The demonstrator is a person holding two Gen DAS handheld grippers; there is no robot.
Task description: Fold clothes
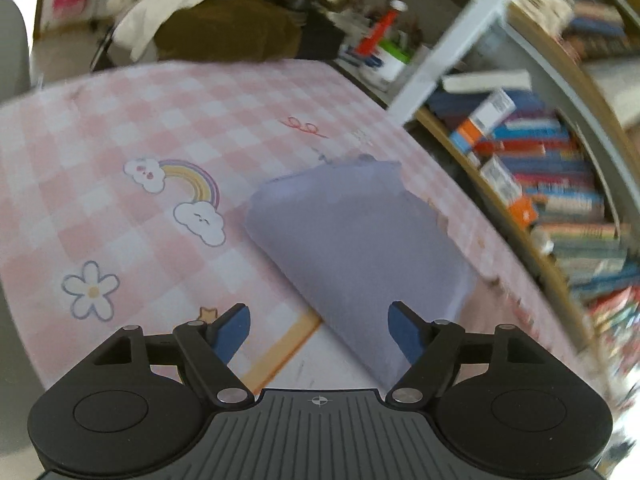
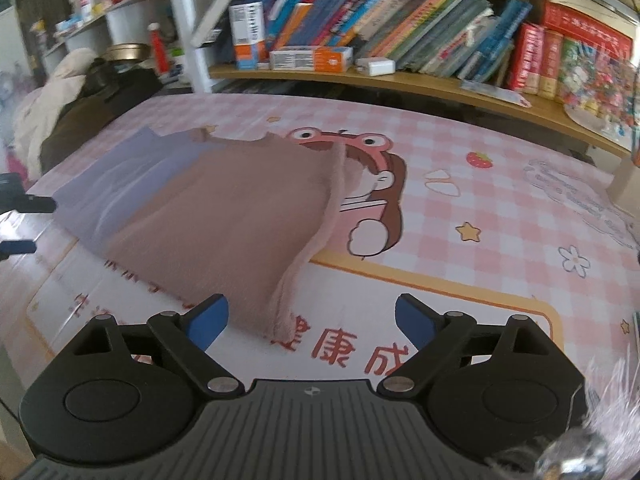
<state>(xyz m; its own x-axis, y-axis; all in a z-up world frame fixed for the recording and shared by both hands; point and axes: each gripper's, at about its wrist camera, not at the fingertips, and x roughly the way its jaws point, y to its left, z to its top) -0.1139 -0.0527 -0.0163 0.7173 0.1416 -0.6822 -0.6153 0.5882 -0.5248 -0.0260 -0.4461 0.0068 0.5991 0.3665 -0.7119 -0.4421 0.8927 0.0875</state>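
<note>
A folded lavender garment (image 1: 360, 248) lies flat on the pink checked tablecloth (image 1: 120, 128). In the right wrist view a folded dusty-pink garment (image 2: 236, 216) lies beside the lavender one (image 2: 120, 184), overlapping its right side. My left gripper (image 1: 320, 326) is open and empty, hovering just before the lavender garment's near edge. My right gripper (image 2: 310, 318) is open and empty, just before the near corner of the pink garment. The left gripper's fingertips (image 2: 24, 204) show at the left edge of the right wrist view.
A wooden bookshelf (image 2: 400, 76) packed with books runs along the table's far side. A white metal post (image 1: 448, 52) stands by it. A chair piled with white and brown clothes (image 1: 208, 20) sits beyond the table's far left end.
</note>
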